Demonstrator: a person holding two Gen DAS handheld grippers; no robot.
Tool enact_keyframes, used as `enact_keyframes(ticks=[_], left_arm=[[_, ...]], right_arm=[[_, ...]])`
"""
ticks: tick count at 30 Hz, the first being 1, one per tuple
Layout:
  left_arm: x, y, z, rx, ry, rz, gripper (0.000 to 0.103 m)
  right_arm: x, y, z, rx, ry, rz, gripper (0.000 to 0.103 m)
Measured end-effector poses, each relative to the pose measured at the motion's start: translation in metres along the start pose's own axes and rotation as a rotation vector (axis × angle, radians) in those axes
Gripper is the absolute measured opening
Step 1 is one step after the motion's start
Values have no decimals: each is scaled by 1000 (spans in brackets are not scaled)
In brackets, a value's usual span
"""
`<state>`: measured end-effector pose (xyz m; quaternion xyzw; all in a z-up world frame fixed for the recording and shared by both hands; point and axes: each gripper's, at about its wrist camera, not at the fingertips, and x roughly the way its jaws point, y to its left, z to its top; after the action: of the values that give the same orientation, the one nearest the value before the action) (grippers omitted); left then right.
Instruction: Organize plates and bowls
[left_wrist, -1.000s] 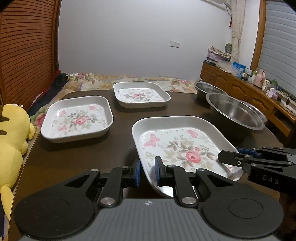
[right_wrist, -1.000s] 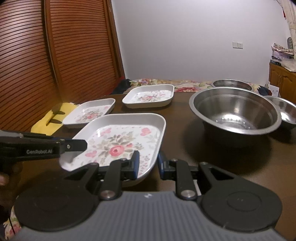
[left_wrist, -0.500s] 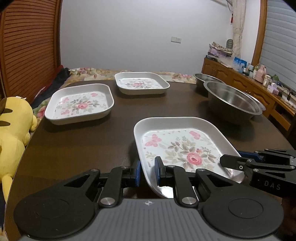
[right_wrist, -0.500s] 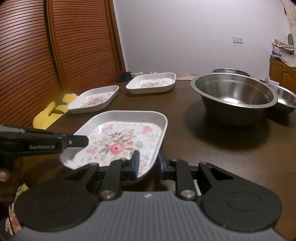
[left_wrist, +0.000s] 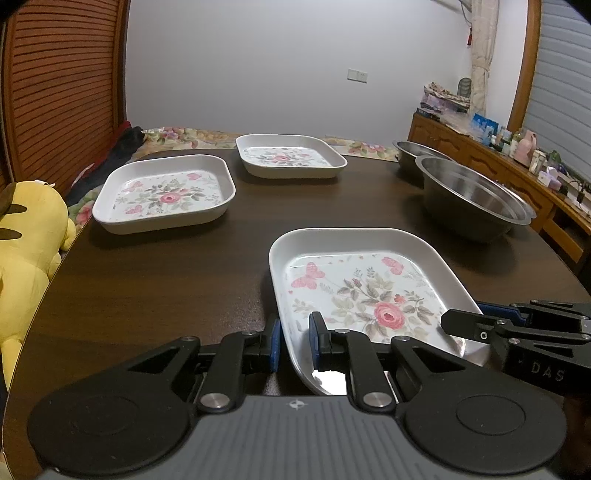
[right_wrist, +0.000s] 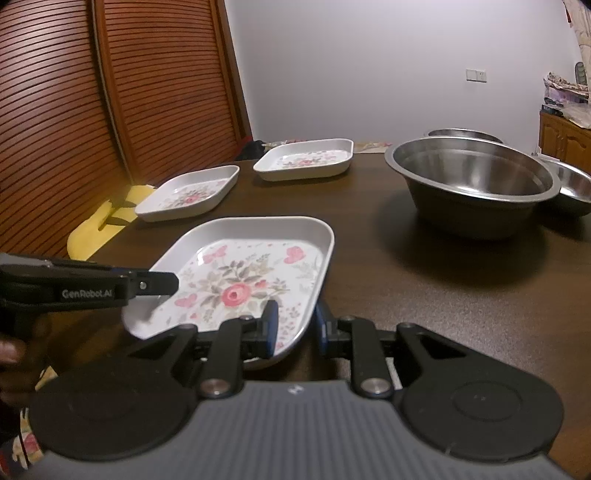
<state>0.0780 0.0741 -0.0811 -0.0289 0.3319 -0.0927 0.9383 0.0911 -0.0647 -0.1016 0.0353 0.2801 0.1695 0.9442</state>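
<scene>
Holding the nearest floral plate (left_wrist: 369, 291) by two edges, we have it at the near side of the dark desk (left_wrist: 166, 266); whether it is lifted just clear or resting there we cannot tell. Our left hand-held gripper (left_wrist: 294, 341) is pinched shut on the plate's near-left rim, one blue pad inside the wall and one outside, and our right hand-held gripper (right_wrist: 293, 326) is clamped the same way on the near-right rim, so the shallow dish stays level between two supports instead of tipping from a single corner. Beyond it, two matching floral plates sit apart from each other: one to the left (left_wrist: 166, 192) near the desk's edge, and one farther back (left_wrist: 290, 157) near the centre. We judge the carried plate is meant to be stacked on one of them, and the left one looks the closer target. On the right side, a large steel bowl (left_wrist: 472, 199) stands with smaller steel bowls (right_wrist: 574, 186) close behind and beside it, not yet nested. A yellow plush toy (left_wrist: 26, 236) sits off the desk's left edge, clear of our path.
</scene>
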Motion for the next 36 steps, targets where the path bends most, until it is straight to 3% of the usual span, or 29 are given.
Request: enact_keyframes(ticks=[14,19,23,36], left_arm=[[-3,1,1,-10,-8,5,18],[-11,4,12,-3,-35,5,28],[-18,8,28,10,-73,8,35],[3,54,77,-6,-98,75,50]], right_arm=[[-6,-8,6,28,-37,-12,26],[-15,-13,23,14,-83,-11,28],[-16,-10,41,-42,-108,-1,36],[22,13,106,-108,-78,149,41]])
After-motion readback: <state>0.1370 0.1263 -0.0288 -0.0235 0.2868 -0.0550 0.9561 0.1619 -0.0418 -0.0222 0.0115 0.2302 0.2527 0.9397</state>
